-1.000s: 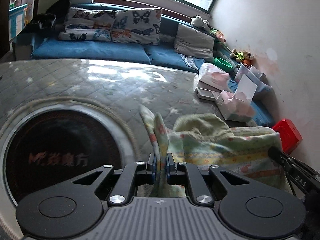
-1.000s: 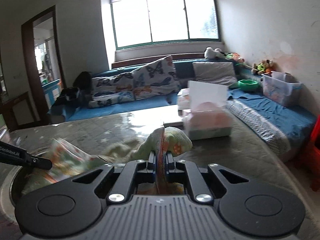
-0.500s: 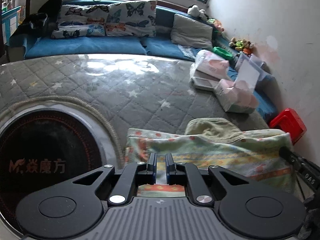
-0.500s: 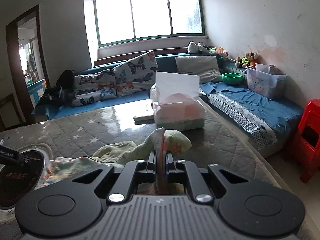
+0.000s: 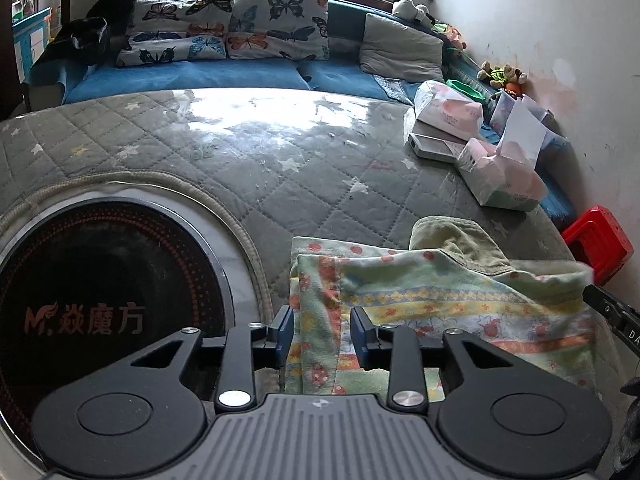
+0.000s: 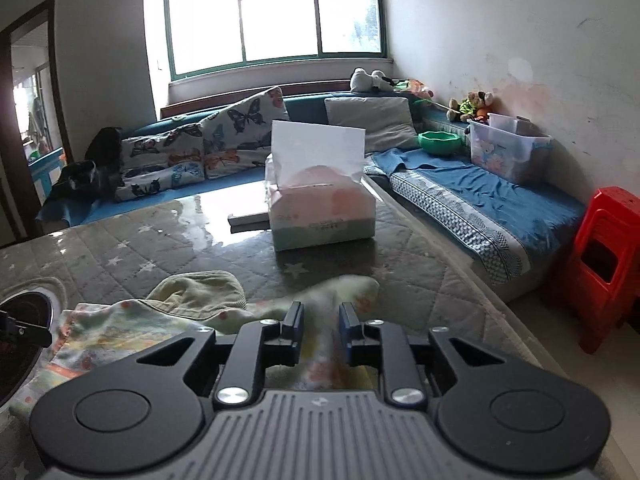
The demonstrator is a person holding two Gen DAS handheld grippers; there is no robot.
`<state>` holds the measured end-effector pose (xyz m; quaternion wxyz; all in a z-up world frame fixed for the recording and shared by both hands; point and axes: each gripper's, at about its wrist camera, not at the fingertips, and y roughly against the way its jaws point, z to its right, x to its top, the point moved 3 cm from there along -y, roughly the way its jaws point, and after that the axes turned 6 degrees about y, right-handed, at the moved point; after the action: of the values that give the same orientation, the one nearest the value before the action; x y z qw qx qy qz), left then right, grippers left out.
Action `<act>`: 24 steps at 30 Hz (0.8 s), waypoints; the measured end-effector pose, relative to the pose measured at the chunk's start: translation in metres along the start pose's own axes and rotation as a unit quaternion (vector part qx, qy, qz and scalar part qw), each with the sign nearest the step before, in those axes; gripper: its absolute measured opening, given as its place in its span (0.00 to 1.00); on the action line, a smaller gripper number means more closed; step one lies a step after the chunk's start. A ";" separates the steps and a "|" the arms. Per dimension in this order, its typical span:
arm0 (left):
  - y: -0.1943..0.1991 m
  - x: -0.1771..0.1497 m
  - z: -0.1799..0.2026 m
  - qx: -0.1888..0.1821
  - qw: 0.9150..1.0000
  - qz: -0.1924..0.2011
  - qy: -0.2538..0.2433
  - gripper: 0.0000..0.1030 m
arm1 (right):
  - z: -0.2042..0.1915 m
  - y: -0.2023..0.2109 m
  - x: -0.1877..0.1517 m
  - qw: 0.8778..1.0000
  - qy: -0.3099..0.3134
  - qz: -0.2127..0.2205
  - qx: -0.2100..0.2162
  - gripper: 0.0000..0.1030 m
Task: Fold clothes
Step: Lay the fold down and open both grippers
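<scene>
Item: patterned cloth (image 5: 432, 300), pale green with orange and yellow bands. We find it lying folded on the grey quilted table cover (image 5: 248, 168), lower centre to lower right of the left wrist frame, lower left to centre of the right wrist frame. An olive cloth (image 5: 452, 236) lies beneath it, showing at its far edge.

Left gripper (image 5: 320, 330): we note its jaws have just been opening. They stand apart, a fold of the patterned cloth between them, pads not pressing.

Right gripper (image 6: 319, 326): jaws likewise just opened, a narrow gap. A blurred corner of the cloth lies between them, unclamped.

Also listed: black round plate (image 5: 100, 308) at lower left; tissue box (image 6: 320, 208) mid-frame, beyond the cloth; red stool (image 6: 604, 256) at right.
</scene>
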<state>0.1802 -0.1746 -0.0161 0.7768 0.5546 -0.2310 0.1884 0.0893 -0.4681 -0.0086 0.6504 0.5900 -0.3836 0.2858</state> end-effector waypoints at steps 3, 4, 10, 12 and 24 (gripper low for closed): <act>0.000 -0.002 0.001 0.002 1.000 -0.001 -0.001 0.46 | -0.001 -0.001 0.000 1.000 0.002 -0.002 0.003 0.31; 0.000 -0.002 0.001 0.002 1.000 -0.001 -0.001 0.49 | -0.003 -0.002 0.000 1.000 0.003 -0.003 0.006 0.32; 0.001 -0.011 0.005 0.004 1.000 -0.002 -0.014 0.65 | -0.020 -0.018 -0.004 0.999 0.018 -0.021 0.041 0.37; -0.001 -0.013 0.006 0.006 1.000 -0.004 -0.019 0.68 | -0.024 -0.027 -0.005 0.998 0.020 -0.030 0.045 0.37; -0.006 -0.020 0.002 0.019 0.999 -0.007 -0.025 0.83 | -0.040 -0.059 -0.007 0.997 0.034 -0.057 0.043 0.59</act>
<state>0.1674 -0.1791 -0.0316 0.7614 0.5753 -0.2433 0.1734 0.1403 -0.4362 -0.0474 0.6522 0.6282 -0.3149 0.2842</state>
